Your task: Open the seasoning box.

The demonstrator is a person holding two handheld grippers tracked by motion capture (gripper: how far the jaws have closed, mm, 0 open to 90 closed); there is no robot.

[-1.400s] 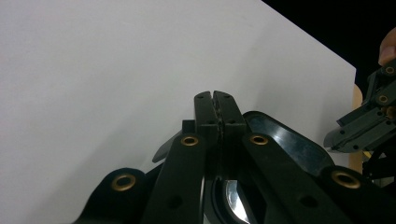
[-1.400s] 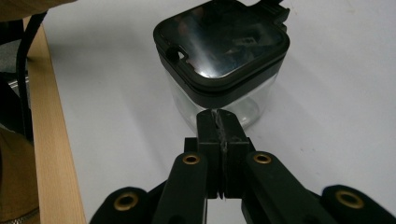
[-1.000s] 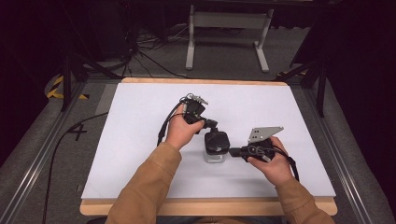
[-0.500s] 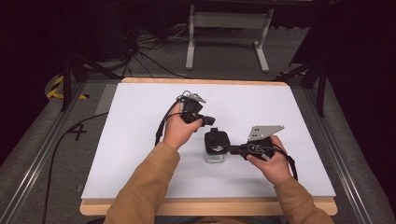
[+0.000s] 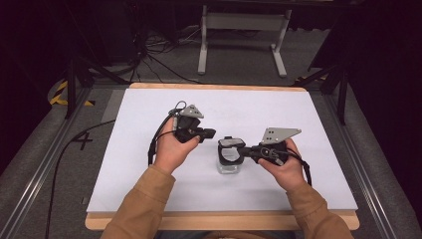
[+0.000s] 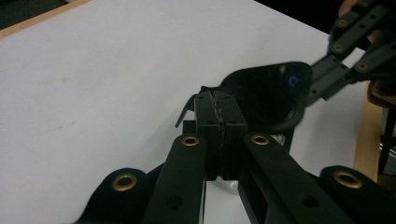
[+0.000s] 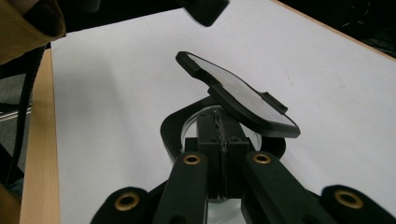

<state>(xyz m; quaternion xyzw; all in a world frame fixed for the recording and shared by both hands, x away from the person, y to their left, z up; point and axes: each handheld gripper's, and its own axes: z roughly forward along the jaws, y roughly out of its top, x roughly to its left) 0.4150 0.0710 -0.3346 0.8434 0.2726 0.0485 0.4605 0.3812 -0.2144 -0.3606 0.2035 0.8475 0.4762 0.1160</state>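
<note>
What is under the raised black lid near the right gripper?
Under the black lid sits a clear container with a black rim. The right gripper covers its opening, so any contents cannot be seen.

Two grippers are in use, one per hand: the left gripper (image 5: pixel 208 133) and the right gripper (image 5: pixel 238 151), each topped by one grey three-cornered plate, so two plates in all. Just ahead of the right gripper stands one clear jar (image 5: pixel 230 165), fitted with one black ring-shaped lid whose one flip flap (image 7: pixel 236 94) stands open. There is one desk (image 5: pixel 298 109), covered by one white sheet, and two hands and two tan sleeves reach over it.
</note>
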